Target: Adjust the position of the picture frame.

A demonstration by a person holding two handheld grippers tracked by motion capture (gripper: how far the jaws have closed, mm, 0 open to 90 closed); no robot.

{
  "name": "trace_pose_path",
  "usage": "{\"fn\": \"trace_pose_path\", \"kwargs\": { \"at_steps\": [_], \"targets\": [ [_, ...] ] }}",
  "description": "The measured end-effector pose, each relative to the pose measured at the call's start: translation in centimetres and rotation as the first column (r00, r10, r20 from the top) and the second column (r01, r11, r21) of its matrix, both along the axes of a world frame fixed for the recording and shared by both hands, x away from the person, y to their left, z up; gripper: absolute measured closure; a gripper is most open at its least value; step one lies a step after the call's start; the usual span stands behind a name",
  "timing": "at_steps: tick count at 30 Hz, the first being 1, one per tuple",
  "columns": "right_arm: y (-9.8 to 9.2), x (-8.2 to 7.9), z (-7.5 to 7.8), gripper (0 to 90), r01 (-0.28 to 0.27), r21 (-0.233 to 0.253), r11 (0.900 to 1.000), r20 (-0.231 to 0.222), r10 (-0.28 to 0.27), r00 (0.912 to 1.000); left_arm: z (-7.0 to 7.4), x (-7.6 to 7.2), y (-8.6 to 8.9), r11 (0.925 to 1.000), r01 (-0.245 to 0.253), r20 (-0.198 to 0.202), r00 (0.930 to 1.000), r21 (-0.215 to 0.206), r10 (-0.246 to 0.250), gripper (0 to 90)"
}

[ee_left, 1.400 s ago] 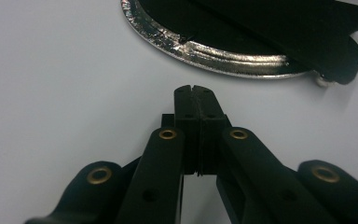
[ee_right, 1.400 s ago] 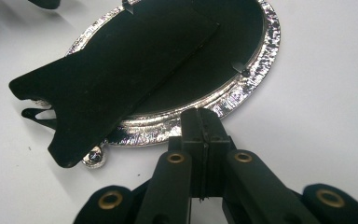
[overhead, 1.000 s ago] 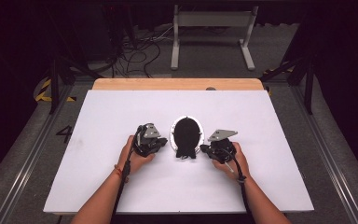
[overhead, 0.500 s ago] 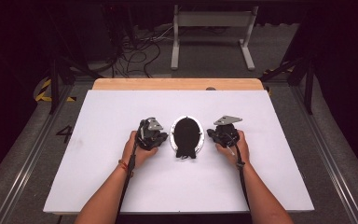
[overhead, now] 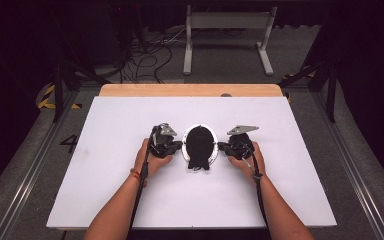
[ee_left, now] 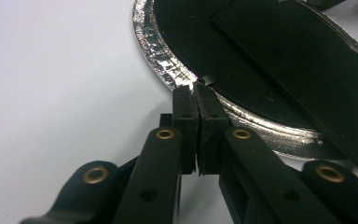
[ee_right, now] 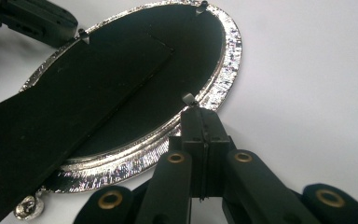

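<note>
Oval picture frame [overhead: 199, 145] lies face-down at the centre of the white table [overhead: 105, 190], black backing up, silver rim [ee_left: 154, 56] flat on the surface. My left gripper [overhead: 176, 146] sits at the frame's left edge; my right gripper [overhead: 222, 146] sits at its right edge, approx. opposite. Left gripper view: jaws pressed together, no gap between the pads, tips at the rim right by a small metal retaining tab [ee_left: 208, 79]; whether the tab itself is pinched, I cannot tell. Right gripper view: jaws likewise clenched pad to pad, tips up against the rim just below another tab [ee_right: 188, 98]; grip on the tab not confirmable. Black easel stand [ee_right: 74, 93] lies flat across the backing, running diag. toward the frame's narrow end. Small silver foot [ee_right: 28, 207] shows at the lower rim in the right gripper view. Both hands rest on the table behind the grippers.
</note>
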State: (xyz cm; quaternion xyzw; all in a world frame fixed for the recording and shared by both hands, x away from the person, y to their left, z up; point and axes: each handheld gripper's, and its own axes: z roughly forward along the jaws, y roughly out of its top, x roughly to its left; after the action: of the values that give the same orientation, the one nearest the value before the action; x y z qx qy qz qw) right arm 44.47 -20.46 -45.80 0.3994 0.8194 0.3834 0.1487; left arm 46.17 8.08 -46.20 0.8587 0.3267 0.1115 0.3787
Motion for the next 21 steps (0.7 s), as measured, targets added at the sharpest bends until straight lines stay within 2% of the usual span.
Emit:
{"fn": "trace_pose_path", "kwargs": {
  "at_steps": [2,6,9,13,17,19,20,21],
  "targets": [
    [0.1,0.0,0.0,90.0,-0.002,-0.009,1.0,0.003,0.002,1.0,0.0,0.1,0.0,1.0,-0.008,0.002,1.0,0.0,0.008,83.2],
    [0.4,0.3,-0.1,90.0,0.016,-0.039,0.999,0.038,-0.015,0.9992,-0.1,0.3,0.0,0.9995,-0.032,0.024,0.9992,0.007,0.032,80.3],
    [0.4,0.9,-0.2,90.0,0.042,-0.027,0.999,0.048,-0.04,0.998,-0.2,0.6,-0.2,0.9983,-0.058,0.039,0.9975,0.005,0.058,77.6],
    [0.5,1.8,-0.1,90.0,0.066,-0.02,0.998,0.039,-0.065,0.9971,-0.2,0.9,-0.3,0.9981,-0.059,0.053,0.9969,0.015,0.058,78.2],
    [0.6,2.4,-0.1,90.0,0.068,-0.022,0.997,0.031,-0.068,0.9972,-0.2,1.0,-0.4,0.9992,-0.039,0.043,0.9984,0.007,0.038,82.0],
    [0.5,2.4,-0.1,90.0,0.056,-0.017,0.998,0.028,-0.056,0.9981,-0.2,0.9,-0.4,0.9996,-0.028,0.037,0.9989,0.004,0.028,88.4],
    [0.3,2.4,0.0,90.0,0.041,-0.001,0.999,0.007,-0.041,0.9991,-0.2,0.9,-0.3,0.9999,-0.016,0.025,0.9996,-0.003,0.016,90.0],
    [0.3,2.3,0.0,90.0,0.039,-0.003,0.999,0.007,-0.039,0.9992,-0.2,1.0,-0.1,0.9998,-0.011,0.012,0.9999,-0.019,0.011,90.0]
  ]
}}
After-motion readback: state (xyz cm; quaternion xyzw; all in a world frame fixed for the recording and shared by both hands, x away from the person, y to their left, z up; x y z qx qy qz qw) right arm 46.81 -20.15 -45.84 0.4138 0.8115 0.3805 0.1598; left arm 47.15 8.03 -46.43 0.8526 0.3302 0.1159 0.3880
